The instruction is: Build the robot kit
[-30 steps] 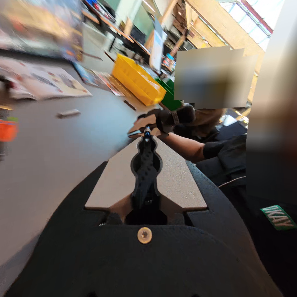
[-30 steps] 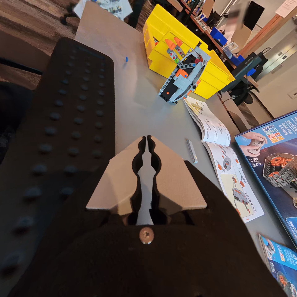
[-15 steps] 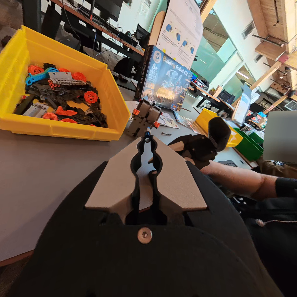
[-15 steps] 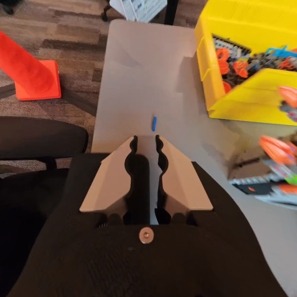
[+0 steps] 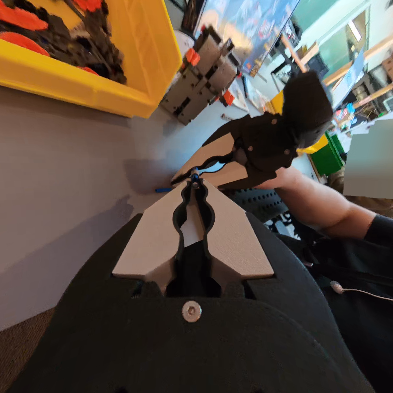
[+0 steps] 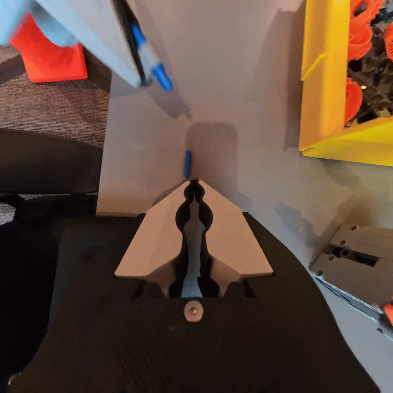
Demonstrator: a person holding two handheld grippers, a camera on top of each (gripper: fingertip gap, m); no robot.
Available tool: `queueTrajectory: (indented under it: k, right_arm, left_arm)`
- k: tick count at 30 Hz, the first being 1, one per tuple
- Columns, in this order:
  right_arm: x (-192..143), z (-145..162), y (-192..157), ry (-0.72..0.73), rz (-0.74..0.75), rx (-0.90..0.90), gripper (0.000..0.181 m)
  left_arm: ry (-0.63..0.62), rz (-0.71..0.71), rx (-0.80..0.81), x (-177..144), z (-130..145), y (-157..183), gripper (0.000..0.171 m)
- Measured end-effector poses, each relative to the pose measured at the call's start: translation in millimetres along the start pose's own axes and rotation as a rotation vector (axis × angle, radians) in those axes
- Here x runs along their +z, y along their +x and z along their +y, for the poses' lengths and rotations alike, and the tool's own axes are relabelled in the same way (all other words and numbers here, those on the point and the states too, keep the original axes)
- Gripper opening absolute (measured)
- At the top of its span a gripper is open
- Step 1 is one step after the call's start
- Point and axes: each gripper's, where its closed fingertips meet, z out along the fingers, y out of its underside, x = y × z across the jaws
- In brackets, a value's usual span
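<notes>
My left gripper [image 5: 194, 184] is shut on a small blue pin [image 5: 194, 178] that sticks out past its fingertips. It hangs just above the grey table [image 5: 63, 180]. My right gripper [image 6: 194, 180] is shut and empty, with its tips low over the table. A second blue pin [image 6: 187, 163] lies flat on the table just ahead of those tips, apart from them. This loose pin also shows in the left wrist view [image 5: 163, 190], beside the right gripper's tips [image 5: 173, 182]. The left gripper [image 6: 144, 81] with its held pin [image 6: 162, 78] shows blurred at upper left.
A yellow bin [image 5: 85, 91] of orange and black parts stands close by, also in the right wrist view [image 6: 323, 85]. A grey block model [image 5: 202, 80] stands beside it. An orange cone [image 6: 49, 57] stands on the floor. A person's arm [image 5: 314, 204] reaches in from the right. Left tips to right tips: about 9 cm. Between my right fingertips and the grey block model [image 5: 202, 80] there is roughly 15 cm.
My right gripper has shut and come down close to the loose blue pin. My left gripper, still shut on its pin, has swung down next to the right gripper's tips.
</notes>
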Motion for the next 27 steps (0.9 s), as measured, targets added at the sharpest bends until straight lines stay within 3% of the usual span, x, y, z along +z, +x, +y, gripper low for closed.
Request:
queueTrajectory:
  k: [4,6,8,10,12,15,18,21,24,27]
  right_arm:
    - [-16,-20,0,0.141,0.007,0.022,0.003]
    - [-8,-22,-1,0.098,0.021,0.01,0.022]
    - [9,-15,2,-0.005,0.041,-0.018,0.026]
    - [16,-20,-3,-0.015,-0.017,0.01,0.004]
    - [11,-15,-2,-0.065,-0.006,-0.031,0.004]
    - [-24,-10,11,0.006,0.103,-0.113,0.004]
    - [-77,15,28,0.118,0.133,-0.04,0.004]
    - [-122,71,49,0.155,0.134,0.001,0.003]
    - [-165,138,91,0.115,0.346,0.04,0.003]
    - [-207,194,128,0.041,0.612,0.104,0.003]
  left_arm:
    - [-0.002,-0.037,-0.022,11,-6,-1,0.005]
    - [0.045,-0.085,-0.045,3,-14,-7,0.005]
    - [0.08,-0.119,-0.051,-7,-20,-9,0.005]
    - [0.094,-0.142,-0.055,-18,-22,-7,0.005]
    - [0.092,-0.165,-0.061,-28,-22,-5,0.005]
    - [0.019,-0.071,-0.077,-18,-13,17,0.005]
    - [-0.149,0.024,-0.065,39,8,45,0.005]
    - [-0.288,0.186,-0.023,115,28,94,0.005]
    - [-0.407,0.223,0.035,180,46,123,0.005]
    - [-0.509,0.276,0.002,222,60,143,0.005]
